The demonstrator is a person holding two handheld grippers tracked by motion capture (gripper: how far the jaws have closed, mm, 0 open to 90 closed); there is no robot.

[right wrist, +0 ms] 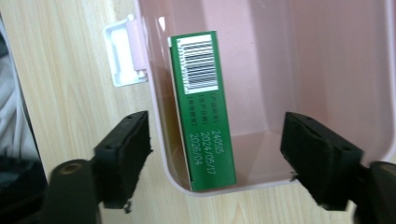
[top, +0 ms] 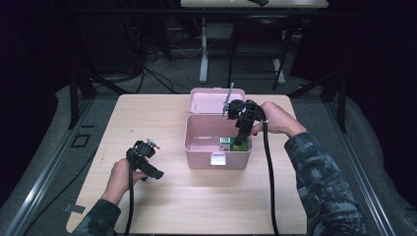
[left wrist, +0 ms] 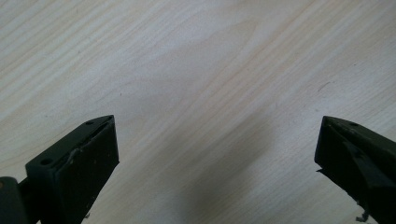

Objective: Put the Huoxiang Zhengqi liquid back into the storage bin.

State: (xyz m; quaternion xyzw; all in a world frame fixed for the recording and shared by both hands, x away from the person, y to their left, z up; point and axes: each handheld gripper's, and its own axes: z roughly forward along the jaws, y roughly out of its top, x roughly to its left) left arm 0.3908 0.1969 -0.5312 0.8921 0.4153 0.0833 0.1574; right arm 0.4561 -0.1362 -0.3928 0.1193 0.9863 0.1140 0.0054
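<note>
The green carton (right wrist: 203, 109) stands on edge inside the pink box (right wrist: 327, 70), against the latch-side wall. The right gripper (right wrist: 215, 158) hangs above it, jaws spread and clear of the carton. The left gripper (left wrist: 217, 163) is spread over the bare counter (left wrist: 196, 60). Risk: the carton may tip flat, or a jaw may catch the box rim.
</note>
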